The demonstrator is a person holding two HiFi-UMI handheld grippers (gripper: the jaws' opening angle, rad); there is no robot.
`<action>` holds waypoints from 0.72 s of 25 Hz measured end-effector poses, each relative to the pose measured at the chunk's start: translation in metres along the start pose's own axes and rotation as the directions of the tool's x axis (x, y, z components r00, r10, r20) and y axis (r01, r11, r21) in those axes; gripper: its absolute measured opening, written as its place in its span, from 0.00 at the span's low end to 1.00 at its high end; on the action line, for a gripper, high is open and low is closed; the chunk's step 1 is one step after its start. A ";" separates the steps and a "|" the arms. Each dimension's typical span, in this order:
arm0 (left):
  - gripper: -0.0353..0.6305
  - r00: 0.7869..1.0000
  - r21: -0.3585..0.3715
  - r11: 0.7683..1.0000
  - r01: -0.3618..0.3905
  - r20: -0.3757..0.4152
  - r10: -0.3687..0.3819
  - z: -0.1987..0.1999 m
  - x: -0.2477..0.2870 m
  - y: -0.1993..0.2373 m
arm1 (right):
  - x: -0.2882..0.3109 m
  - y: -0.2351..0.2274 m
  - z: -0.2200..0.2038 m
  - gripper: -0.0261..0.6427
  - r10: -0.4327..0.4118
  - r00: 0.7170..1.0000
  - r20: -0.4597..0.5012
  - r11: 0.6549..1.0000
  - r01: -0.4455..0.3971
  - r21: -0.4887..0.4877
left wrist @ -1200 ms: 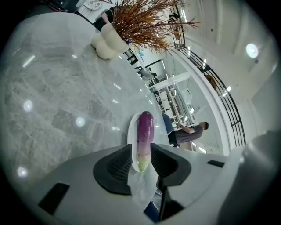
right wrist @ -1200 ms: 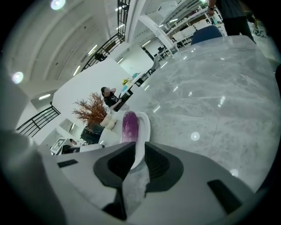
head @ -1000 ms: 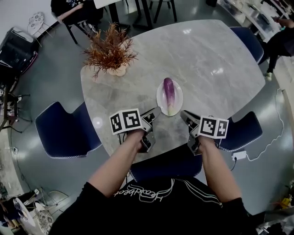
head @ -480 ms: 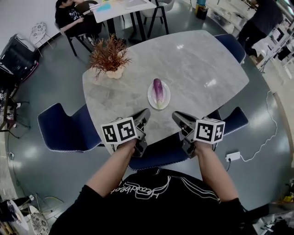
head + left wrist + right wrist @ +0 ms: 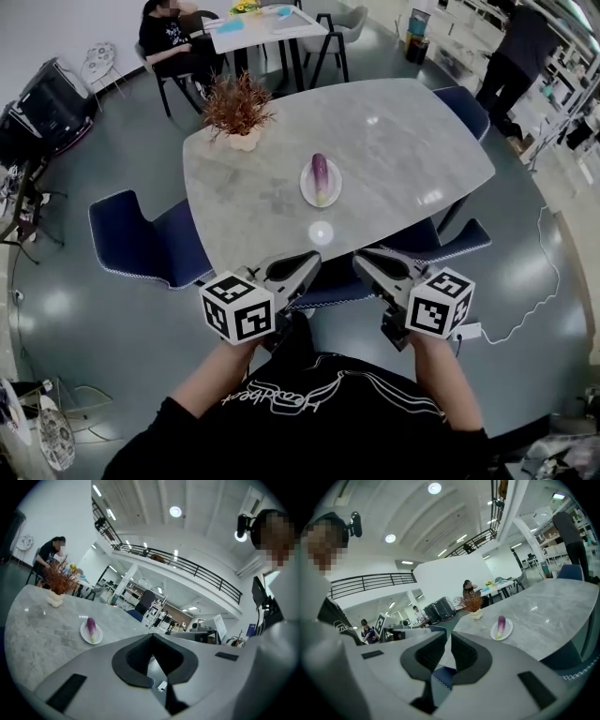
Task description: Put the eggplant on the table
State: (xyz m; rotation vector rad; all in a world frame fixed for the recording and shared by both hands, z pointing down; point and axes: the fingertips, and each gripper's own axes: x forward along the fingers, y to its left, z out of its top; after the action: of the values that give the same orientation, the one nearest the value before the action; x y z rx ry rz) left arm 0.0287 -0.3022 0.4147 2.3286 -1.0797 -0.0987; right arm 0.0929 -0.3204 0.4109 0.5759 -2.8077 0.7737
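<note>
A purple eggplant point(image 5: 320, 175) with a pale green end lies on a small white plate point(image 5: 307, 187) in the middle of the grey marble table point(image 5: 403, 141). Both grippers are held off the table's near edge, well short of the plate. My left gripper point(image 5: 312, 258) is shut with nothing in it, and my right gripper point(image 5: 361, 259) also looks shut and holds nothing. The left gripper view has the eggplant point(image 5: 91, 626) far off to the left of the left gripper point(image 5: 152, 637). The right gripper view puts the eggplant point(image 5: 501, 622) to the right of the right gripper point(image 5: 449, 635).
A dried reddish plant in a pale pot point(image 5: 239, 108) stands at the table's far left. Blue chairs point(image 5: 141, 239) point(image 5: 441, 239) surround the table, one tucked in right under the grippers. A person sits at a back table point(image 5: 173, 42); another stands far right point(image 5: 511, 56). A cable crosses the floor point(image 5: 534, 281).
Both grippers have drawn back from beside the plate to past the table's near edge and risen. The table now looks smaller and farther away.
</note>
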 end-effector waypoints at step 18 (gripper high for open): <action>0.06 0.997 0.149 0.986 0.072 0.003 -0.073 -0.021 -0.141 -0.094 | -0.036 0.161 -0.055 0.11 0.046 0.998 0.038 0.982 -0.038 -0.184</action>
State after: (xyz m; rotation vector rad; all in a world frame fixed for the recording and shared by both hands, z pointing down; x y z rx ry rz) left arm 0.0037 -0.1426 0.3603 2.5037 -1.0379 -0.0572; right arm 0.0637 -0.1528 0.3746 0.5083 -2.8966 0.5069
